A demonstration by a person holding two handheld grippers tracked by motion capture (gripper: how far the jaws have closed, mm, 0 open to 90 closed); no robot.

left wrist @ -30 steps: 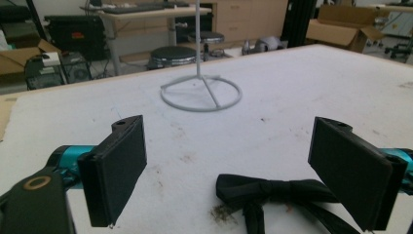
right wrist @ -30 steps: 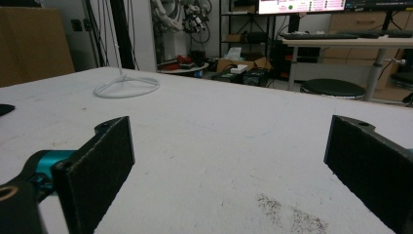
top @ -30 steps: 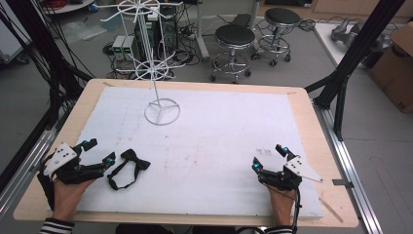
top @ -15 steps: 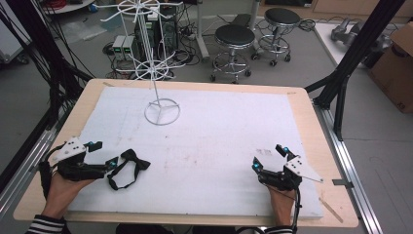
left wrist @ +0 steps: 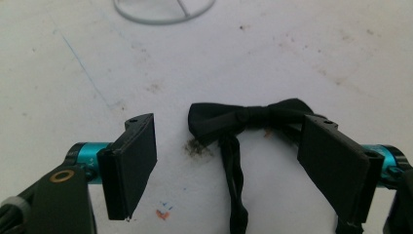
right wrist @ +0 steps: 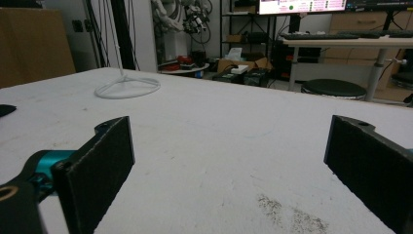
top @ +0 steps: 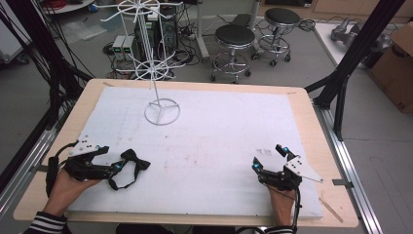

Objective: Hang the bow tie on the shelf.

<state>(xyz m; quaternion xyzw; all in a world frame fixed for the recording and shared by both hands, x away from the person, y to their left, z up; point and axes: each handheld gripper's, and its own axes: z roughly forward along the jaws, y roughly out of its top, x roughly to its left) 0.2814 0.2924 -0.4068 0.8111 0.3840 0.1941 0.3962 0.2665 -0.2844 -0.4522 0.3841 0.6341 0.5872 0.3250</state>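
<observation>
Between the wide, just-closing jaws of the left claw point(left wrist: 226, 168), a black bow tie point(left wrist: 248, 118), flat on the table, ungripped.

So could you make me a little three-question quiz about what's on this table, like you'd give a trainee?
1. True or false: the left gripper has already clamped the black bow tie.
2. Multiple choice: where does the white wire stand sit? A) at the far left part of the white mat B) between the two grippers C) beside the right gripper
3. Fill in: the right gripper's jaws are ____, with nothing between them.

Key
1. False: the bow tie lies between the jaws, which have just been closing, but the pads don't press on it yet.
2. A
3. open
</observation>
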